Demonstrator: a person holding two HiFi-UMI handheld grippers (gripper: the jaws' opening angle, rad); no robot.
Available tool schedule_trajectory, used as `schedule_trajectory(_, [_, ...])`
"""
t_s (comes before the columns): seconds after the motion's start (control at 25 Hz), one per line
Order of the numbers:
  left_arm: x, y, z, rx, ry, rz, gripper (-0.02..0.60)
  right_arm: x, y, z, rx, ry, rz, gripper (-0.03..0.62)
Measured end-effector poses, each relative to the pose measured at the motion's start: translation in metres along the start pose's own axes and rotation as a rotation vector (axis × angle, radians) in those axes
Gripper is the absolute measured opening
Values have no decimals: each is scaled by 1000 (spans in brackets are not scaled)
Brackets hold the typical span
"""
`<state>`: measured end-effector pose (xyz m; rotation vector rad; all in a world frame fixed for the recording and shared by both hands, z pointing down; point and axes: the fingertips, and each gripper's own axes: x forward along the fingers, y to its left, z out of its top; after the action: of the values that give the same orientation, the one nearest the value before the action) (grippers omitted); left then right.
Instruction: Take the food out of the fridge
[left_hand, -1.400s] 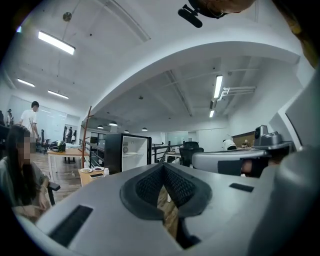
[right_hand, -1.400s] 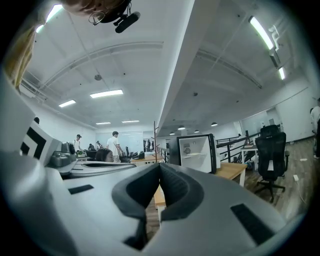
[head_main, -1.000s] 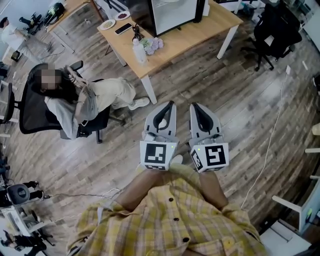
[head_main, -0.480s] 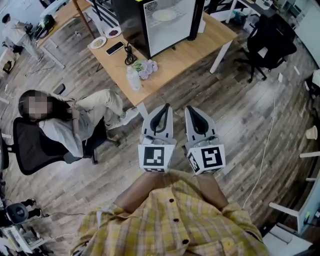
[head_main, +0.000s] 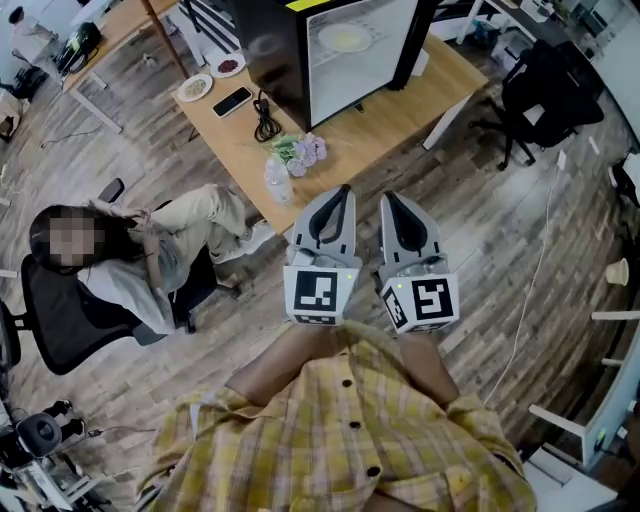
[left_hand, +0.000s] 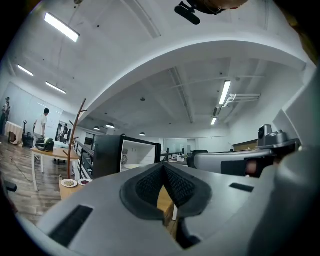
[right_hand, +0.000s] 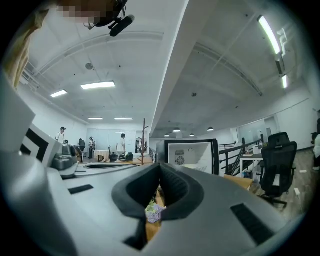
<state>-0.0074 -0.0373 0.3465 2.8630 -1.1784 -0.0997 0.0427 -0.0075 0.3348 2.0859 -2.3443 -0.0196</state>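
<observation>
A black mini fridge (head_main: 340, 50) with a glass door stands on a wooden table (head_main: 400, 105), door closed. Through the glass a pale plate of food (head_main: 345, 38) shows on a shelf. My left gripper (head_main: 340, 190) and right gripper (head_main: 388, 197) are held side by side, level, over the floor just short of the table's near edge. Both are shut with nothing between the pads. The fridge (left_hand: 125, 155) lies ahead in the left gripper view, beyond the closed tips of the left gripper (left_hand: 163, 165). It also appears as the fridge (right_hand: 192, 155) past the right gripper (right_hand: 160, 165).
A person (head_main: 130, 250) sits in an office chair left of the table. On the table are a water bottle (head_main: 279, 180), a bunch of flowers (head_main: 303, 150), a coiled cable (head_main: 265, 118), a phone (head_main: 232, 100) and two small plates (head_main: 195, 87). A black chair (head_main: 545, 85) stands at right.
Both grippers have travelled forward together toward the table, still shut. The fridge and table now sit closer and larger in the head view.
</observation>
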Motion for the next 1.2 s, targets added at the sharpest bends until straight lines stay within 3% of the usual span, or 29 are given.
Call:
schedule_trajectory(0.36, [41,48,7,-30,8,4,8,54,-15,-5,10,56,-44,7])
schedule_trajectory(0.72, [69,63,-11,-35,47,9,8,87,-24,-18,28,95,-9,7])
schedule_trajectory(1.2, [142,86,-21,0,62,112,8,163,-86,-26,50,84,66,7])
